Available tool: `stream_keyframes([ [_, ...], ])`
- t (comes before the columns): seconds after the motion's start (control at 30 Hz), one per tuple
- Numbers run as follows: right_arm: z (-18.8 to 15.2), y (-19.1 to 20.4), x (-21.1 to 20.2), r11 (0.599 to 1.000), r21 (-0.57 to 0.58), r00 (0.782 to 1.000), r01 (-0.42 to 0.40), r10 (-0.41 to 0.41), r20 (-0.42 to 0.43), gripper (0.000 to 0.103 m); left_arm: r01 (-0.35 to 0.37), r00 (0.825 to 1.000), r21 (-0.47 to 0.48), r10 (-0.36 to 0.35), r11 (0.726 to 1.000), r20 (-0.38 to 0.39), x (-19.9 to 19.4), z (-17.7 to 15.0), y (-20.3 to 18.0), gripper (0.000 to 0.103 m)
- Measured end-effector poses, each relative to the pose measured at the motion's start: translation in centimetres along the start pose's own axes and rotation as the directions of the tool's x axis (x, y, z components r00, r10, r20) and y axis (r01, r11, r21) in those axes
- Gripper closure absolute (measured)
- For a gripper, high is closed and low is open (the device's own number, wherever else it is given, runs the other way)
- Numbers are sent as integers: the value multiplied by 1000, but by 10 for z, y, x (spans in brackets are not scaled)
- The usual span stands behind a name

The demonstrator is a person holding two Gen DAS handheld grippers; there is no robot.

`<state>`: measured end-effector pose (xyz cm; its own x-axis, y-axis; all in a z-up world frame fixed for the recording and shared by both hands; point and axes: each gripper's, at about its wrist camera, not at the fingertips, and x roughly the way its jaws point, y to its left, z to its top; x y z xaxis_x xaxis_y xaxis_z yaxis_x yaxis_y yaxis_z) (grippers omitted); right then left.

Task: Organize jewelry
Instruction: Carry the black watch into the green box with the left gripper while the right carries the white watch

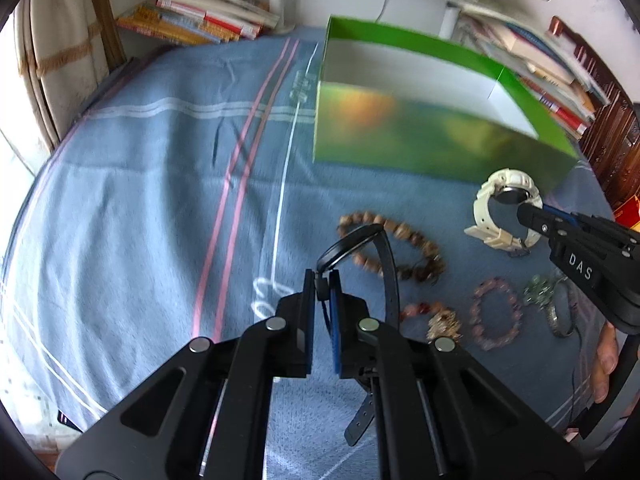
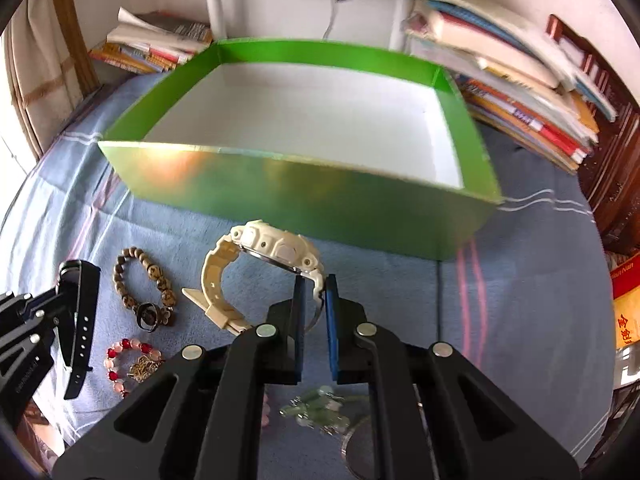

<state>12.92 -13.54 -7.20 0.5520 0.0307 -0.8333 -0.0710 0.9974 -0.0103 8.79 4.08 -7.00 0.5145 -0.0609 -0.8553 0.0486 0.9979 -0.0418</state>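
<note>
Left wrist view: the left gripper (image 1: pixel 322 285) has its blue-padded jaws closed on a black watch (image 1: pixel 352 245), pinching the thin round case at its edge; the smooth flat strap (image 1: pixel 390 276) arcs over and hangs down, its punched tail trailing beside the fingers. The watch is lifted off the blue woven cloth (image 1: pixel 160 200), which carries pink and white stripes. Ahead stands the box (image 1: pixel 432 148), open-topped cardboard with glossy green walls and a white floor.

Right wrist view: the right gripper (image 2: pixel 316 304) has its jaws clamped on a white watch (image 2: pixel 276 252), a chunky, knobbly plastic piece with a ridged band curling into a loop. It is held just in front of the box's near wall (image 2: pixel 320 200), and it appears clear of the cloth, though blur makes that uncertain.

On the cloth between the grippers lie a bracelet of round brown wooden beads (image 1: pixel 394 248), a ring of translucent pink beads (image 1: pixel 494 316), a red and pink beaded strand (image 2: pixel 126 364) with a gold tangle, and a cluster of pale green stones (image 2: pixel 316 408). Stacked books (image 2: pixel 520 92) sit behind the box.
</note>
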Motion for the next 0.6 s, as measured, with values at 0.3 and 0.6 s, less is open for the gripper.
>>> stream_keyframes([
  [0.3,3,-17,-31,1000,19,997,-16,15,71,93,71,994,53,-75,996,77,-21,25,-13,96],
  [0.6,65,-45,-57,993,101,964,69,-92,251,93,64,961,134,-97,989,259,-37,118,-39,96],
])
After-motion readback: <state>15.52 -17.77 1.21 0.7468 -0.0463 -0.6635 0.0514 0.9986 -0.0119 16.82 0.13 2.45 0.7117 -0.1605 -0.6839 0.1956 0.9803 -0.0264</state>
